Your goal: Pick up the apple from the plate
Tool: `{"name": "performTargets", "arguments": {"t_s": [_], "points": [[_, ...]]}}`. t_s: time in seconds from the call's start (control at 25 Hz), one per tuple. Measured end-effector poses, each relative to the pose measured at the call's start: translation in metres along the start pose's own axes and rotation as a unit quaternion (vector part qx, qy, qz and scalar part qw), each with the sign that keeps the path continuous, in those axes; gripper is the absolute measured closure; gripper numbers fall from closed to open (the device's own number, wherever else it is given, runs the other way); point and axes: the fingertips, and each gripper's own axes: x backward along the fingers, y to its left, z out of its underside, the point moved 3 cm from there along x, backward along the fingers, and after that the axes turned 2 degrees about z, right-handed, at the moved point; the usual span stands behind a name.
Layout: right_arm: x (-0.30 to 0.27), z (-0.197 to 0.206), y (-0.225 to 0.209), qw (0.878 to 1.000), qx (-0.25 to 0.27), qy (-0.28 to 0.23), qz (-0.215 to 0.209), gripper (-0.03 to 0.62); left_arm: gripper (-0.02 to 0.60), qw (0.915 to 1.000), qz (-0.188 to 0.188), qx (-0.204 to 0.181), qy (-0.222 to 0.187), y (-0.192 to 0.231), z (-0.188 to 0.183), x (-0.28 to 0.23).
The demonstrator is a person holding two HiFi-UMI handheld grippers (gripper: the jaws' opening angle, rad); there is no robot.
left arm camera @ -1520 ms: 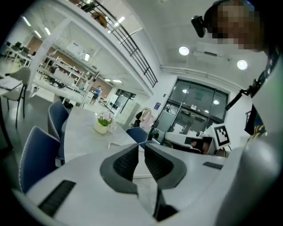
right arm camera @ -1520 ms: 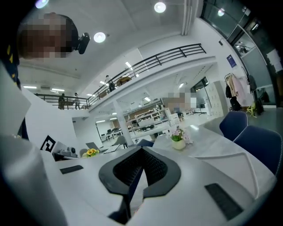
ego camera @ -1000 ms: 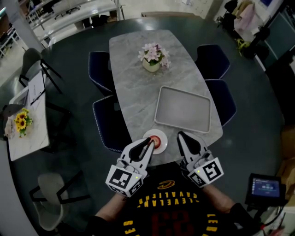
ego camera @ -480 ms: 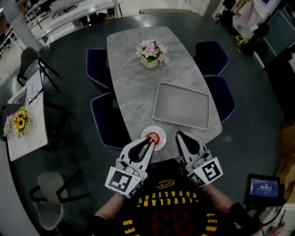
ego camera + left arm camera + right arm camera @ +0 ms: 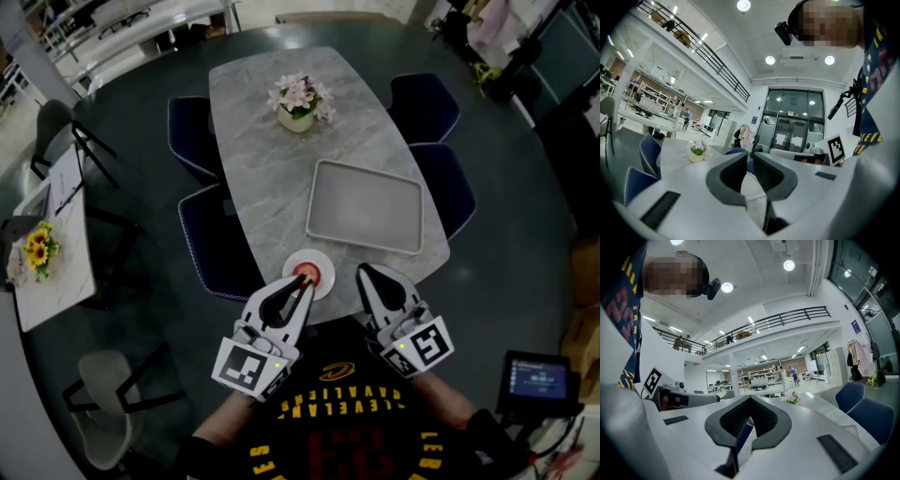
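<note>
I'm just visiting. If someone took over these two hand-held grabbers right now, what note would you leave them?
Left gripper: jaws slightly apart, empty, tips at the plate's near edge.
Right gripper: shut, empty, just right of the plate.
Apple: on the small plate, at the near end of the table.
Done: nothing gripped yet.
Left: probably open the jaws wider, close on the apple, lift it.

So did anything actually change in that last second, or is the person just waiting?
Hardly anything. The head camera drifted, so the table slid slightly up and left in its view. Nothing was taken hold of or let go. The apple still sits on its plate, and the left gripper and right gripper still hover at the table's near edge, empty.
</note>
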Motion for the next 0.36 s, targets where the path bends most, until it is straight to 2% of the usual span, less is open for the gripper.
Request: {"name": "performTargets", "arguments": {"t_s": [0.36], "points": [[0.015,-0.006,0.014,1.000,0.004,-0.006,0.007,0.588,0.538,1.0000,0.000,-0.007,-0.004,-0.011,-0.005,0.017]]}}
